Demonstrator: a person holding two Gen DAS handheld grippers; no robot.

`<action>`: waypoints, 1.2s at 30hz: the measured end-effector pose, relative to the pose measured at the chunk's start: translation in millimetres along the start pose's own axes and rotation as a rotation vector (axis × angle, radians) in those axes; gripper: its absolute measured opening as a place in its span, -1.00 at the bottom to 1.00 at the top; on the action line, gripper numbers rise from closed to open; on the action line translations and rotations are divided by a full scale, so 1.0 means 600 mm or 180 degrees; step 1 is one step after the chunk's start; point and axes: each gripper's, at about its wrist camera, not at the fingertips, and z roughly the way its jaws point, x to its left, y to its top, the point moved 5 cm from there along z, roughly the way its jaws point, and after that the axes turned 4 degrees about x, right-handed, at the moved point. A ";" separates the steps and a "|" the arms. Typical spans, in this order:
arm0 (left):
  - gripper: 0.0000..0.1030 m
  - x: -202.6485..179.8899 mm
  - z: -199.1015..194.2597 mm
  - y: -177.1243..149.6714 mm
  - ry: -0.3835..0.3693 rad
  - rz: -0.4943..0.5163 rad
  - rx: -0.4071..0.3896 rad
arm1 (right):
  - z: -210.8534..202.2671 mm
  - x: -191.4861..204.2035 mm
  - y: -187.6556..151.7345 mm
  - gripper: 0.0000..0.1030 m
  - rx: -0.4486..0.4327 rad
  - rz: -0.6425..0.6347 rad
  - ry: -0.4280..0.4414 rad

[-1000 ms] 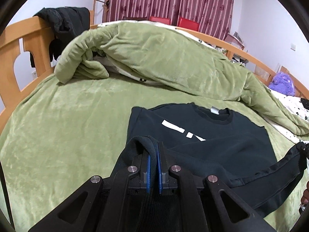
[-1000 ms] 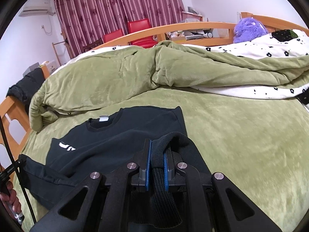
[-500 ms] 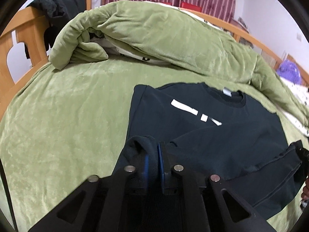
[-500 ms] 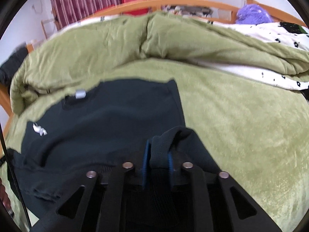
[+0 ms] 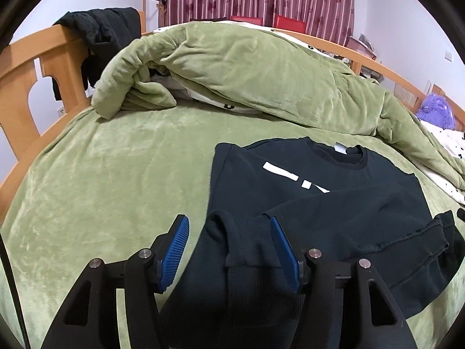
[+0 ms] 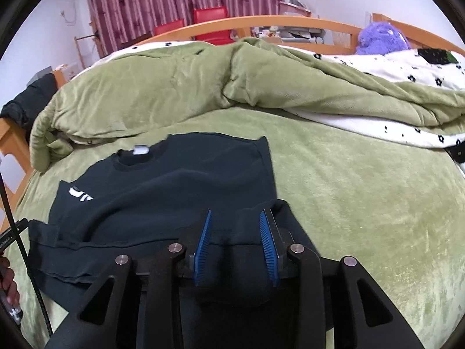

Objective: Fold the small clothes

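A black sweatshirt (image 5: 290, 180) with a white logo lies face up on the green bed cover (image 5: 116, 180), a sleeve folded across its chest. My left gripper (image 5: 229, 221) hovers over the near edge of the garment. Its jaws are opening, and a ribbed fold of black cloth lies loose between the blue pads (image 5: 174, 250). In the right wrist view, the sweatshirt (image 6: 174, 186) spreads out to the left. My right gripper (image 6: 236, 213) is also opening, with a hump of the black cloth between its pads (image 6: 267, 244), which do not pinch it.
A heaped green duvet (image 5: 261, 72) and a white flowered quilt (image 6: 407, 67) fill the back of the bed. A wooden bed frame (image 5: 26, 67) with a black jacket (image 5: 107, 29) stands at the left. A purple plush toy (image 6: 380, 37) sits at the far right. A person's hand (image 6: 7, 279) shows at the left edge.
Both grippers were shut on folds of the sweatshirt; their jaws have since parted and the cloth rests loose between the pads. Both views dipped toward the bed and came back.
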 end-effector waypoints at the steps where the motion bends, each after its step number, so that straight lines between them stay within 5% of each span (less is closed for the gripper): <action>1: 0.09 0.004 -0.005 -0.003 0.0017 0.0010 -0.0006 | -0.006 0.009 -0.002 -0.34 -0.0012 -0.0064 -0.0002; 14: 0.09 0.059 -0.055 -0.040 0.0070 -0.0128 -0.0071 | -0.042 0.068 -0.056 -0.34 0.0015 -0.0339 0.0110; 36: 0.10 0.095 -0.049 -0.041 0.0146 -0.0224 -0.0074 | 0.036 0.174 -0.167 -0.34 0.0543 -0.0828 0.0206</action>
